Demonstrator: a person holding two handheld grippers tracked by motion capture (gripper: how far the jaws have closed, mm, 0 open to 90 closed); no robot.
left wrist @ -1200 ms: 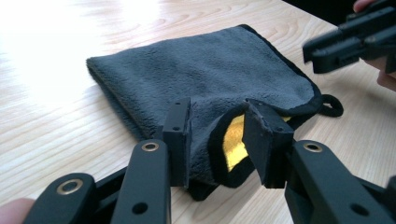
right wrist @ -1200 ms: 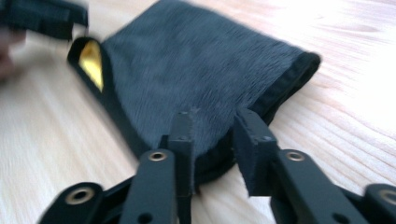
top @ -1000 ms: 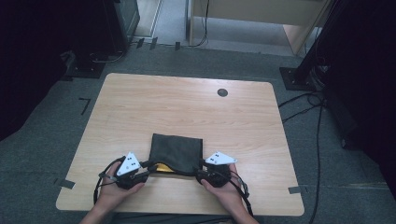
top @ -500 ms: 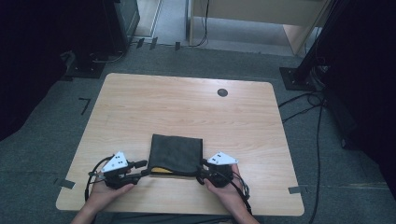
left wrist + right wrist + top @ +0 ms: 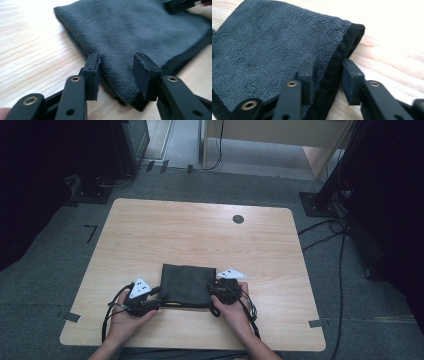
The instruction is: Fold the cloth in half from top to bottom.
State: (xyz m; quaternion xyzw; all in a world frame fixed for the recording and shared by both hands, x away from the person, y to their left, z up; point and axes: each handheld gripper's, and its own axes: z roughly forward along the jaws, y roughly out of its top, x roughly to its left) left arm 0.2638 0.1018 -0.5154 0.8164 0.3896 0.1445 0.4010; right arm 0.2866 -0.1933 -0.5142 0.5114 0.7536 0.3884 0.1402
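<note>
High view. The folded dark cloth [image 5: 186,284] lies flat on the wooden table [image 5: 200,235], near the edge closest to me. My left gripper [image 5: 144,301] sits at the cloth's near left corner and my right gripper [image 5: 219,292] at its near right side; one at each end, I judge, so that the near edge can be taken up evenly. Cables loop off both tools onto the tabletop.

Left gripper view. My left jaws stand apart, straddling the cloth [image 5: 140,32] at its corner. One fingertip [image 5: 93,72] rests along the outer fold, the other sits over the pile (the fabric bulges up between them). Nothing is pinched yet; the gap seems set to take the full thickness of the fold. The other gripper's black tip shows at the far top corner.

Right gripper view. My right jaws are likewise parted, bracketing the black hemmed edge of the cloth [image 5: 272,47]. The inner fingertip [image 5: 305,75] lies over the fleece and the outer one over bare wood, apparently placed so that closing would trap the hem.
</note>
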